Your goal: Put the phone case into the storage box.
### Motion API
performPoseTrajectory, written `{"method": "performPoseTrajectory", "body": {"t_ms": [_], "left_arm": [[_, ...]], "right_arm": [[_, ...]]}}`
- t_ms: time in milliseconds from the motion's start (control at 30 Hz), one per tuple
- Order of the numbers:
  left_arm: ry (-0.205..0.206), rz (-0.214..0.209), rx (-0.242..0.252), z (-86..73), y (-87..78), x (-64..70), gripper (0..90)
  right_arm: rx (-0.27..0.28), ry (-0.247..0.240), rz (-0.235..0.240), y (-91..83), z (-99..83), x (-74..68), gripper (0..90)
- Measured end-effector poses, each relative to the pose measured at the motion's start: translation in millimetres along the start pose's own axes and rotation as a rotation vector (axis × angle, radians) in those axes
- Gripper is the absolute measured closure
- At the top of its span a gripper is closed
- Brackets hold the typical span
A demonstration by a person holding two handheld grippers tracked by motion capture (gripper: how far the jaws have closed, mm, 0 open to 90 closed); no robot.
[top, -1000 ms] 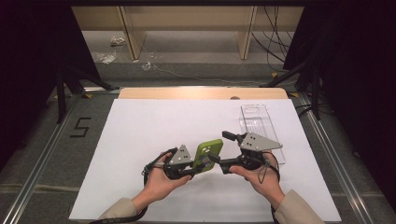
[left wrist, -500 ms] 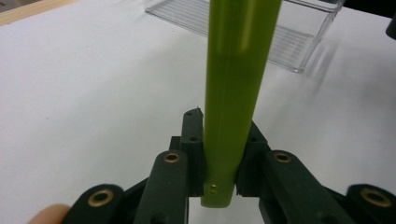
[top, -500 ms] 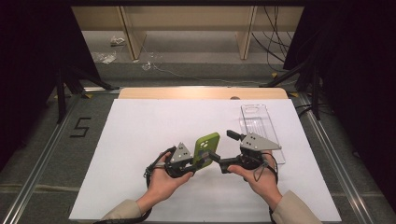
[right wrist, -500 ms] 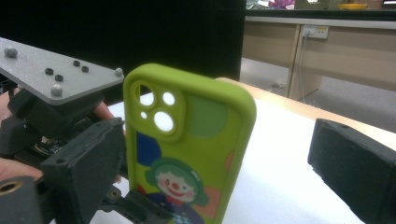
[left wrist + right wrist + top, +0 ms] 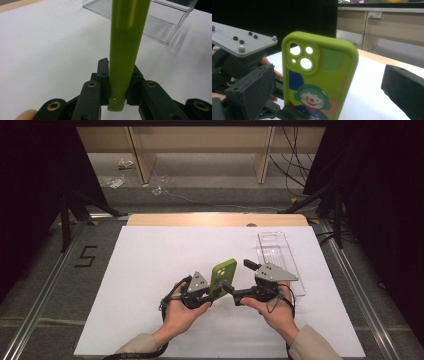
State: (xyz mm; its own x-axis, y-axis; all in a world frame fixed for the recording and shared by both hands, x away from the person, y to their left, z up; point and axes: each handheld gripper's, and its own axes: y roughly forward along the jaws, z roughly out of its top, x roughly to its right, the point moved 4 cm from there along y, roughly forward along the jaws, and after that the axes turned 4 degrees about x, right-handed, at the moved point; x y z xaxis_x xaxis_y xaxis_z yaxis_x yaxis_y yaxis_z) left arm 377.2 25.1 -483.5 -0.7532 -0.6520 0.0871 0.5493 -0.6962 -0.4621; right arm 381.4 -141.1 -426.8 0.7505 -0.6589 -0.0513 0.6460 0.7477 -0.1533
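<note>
A green phone case (image 5: 223,275) with a clown picture on its back (image 5: 317,82) stands upright above the white mat. My left gripper (image 5: 212,292) is shut on its lower end, and in the left gripper view the case (image 5: 125,50) is edge-on between the two black jaws of the left gripper (image 5: 117,77). My right gripper (image 5: 237,276) is open just right of the case. One of its fingers (image 5: 403,87) stands off to the case's right, the other low by the case's near edge.
A clear plastic tray (image 5: 278,261) lies on the white mat (image 5: 150,270) at the back right, just beyond my right hand; it also lies behind the case in the left gripper view (image 5: 160,22). The wooden table edge (image 5: 215,219) runs along the back.
The left gripper has turned the green case from a slant to more upright and lifted it slightly. The right gripper has stayed open beside it.
</note>
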Motion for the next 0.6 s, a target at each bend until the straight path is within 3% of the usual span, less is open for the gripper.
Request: {"method": "performPoseTrajectory", "body": {"t_ms": [600], "left_arm": [[-0.002,0.037,0.002,3.2,11.1,-2.7,76.5]], "right_arm": [[0.001,0.015,-0.029,6.7,-1.7,1.0,0.3]]}}
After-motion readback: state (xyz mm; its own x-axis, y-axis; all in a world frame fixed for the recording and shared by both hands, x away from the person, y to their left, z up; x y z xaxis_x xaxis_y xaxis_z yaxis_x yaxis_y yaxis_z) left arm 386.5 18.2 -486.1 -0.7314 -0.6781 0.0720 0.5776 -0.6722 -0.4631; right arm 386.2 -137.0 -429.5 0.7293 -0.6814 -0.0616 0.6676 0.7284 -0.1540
